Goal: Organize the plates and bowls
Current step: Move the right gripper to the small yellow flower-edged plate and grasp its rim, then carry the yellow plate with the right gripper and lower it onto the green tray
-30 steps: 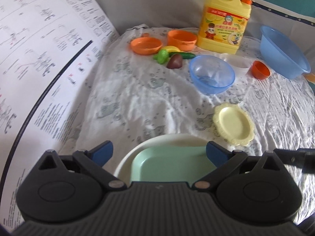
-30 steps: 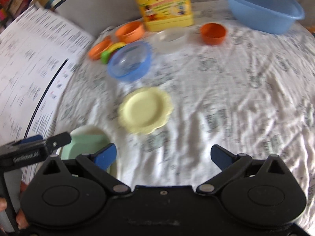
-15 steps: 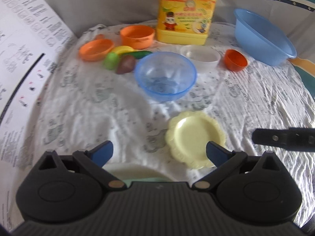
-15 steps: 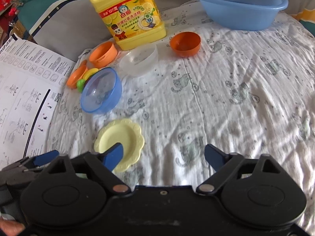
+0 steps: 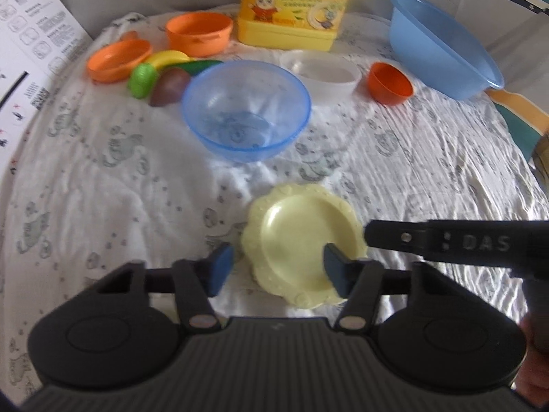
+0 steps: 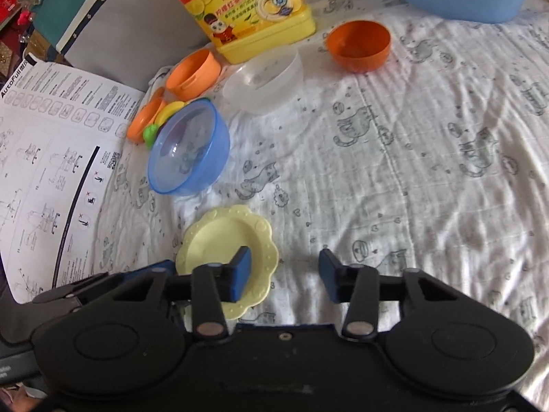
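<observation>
Both tongs just narrowed, gripping nothing: left tongs [image 5: 274,267] straddle the scalloped yellow plastic plate [image 5: 302,240] rim; right tongs [image 6: 284,274] over wrinkled cloth [image 6: 411,171].

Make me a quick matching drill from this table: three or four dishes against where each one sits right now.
Things:
1. yellow plate
2. blue bowl
3. clear bowl
4. blue basin

Places:
A. far right edge of the cloth
B. directly in front of the detergent jug
C. nearest, below both claws
D. middle, beside the toy fruit

Pairs: 1-C, 2-D, 3-B, 4-A
</observation>
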